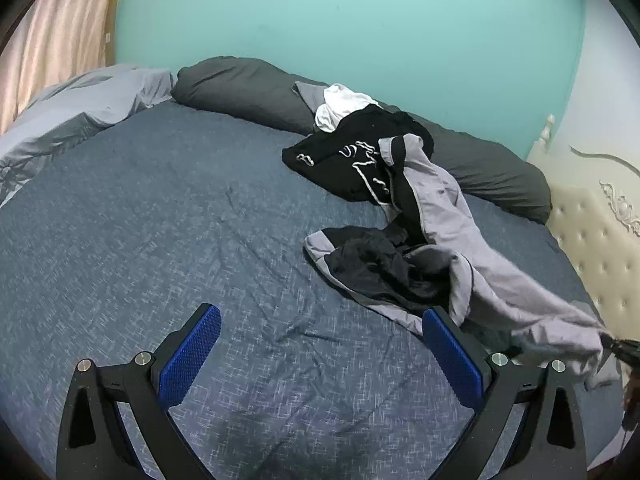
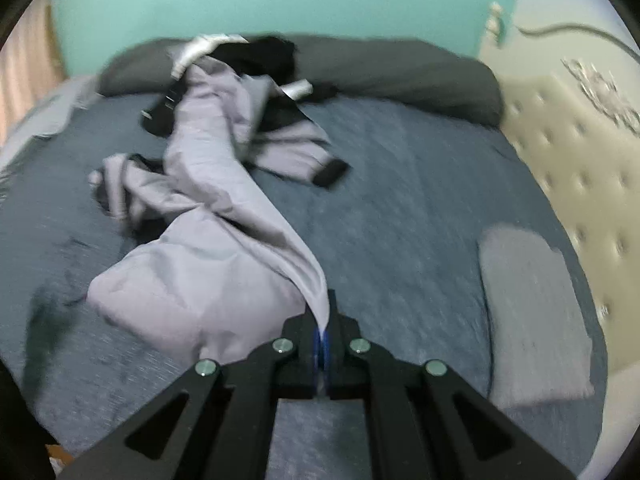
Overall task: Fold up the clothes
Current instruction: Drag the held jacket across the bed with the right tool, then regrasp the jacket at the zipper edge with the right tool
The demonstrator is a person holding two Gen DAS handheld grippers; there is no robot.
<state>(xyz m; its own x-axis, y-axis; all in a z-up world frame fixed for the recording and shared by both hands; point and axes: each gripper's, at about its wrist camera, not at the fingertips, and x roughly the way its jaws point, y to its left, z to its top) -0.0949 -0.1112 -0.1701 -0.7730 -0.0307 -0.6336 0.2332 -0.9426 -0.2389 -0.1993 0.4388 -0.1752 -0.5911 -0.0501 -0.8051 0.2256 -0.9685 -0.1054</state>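
Progress: folding is barely beginning; the grey-and-black jacket [image 1: 440,216] is lying crumpled and stretched out on the bed [image 1: 160,220], no fold showing. One folded grey piece [image 2: 532,320] is resting near the headboard [image 2: 568,168] at the right, apparently finished.

Remaining: a black printed garment [image 1: 340,164] and a white garment [image 1: 340,106] are waiting in a heap against the dark pillow [image 1: 240,84] at the far side.

Right tool [image 2: 323,340]: clenched, gripping an edge of the jacket, the cloth trailing away to the far left.

Left tool [image 1: 320,352]: released, jaws standing wide and holding nothing, hovering over bare bedsheet, the jacket lying just beyond its right finger.
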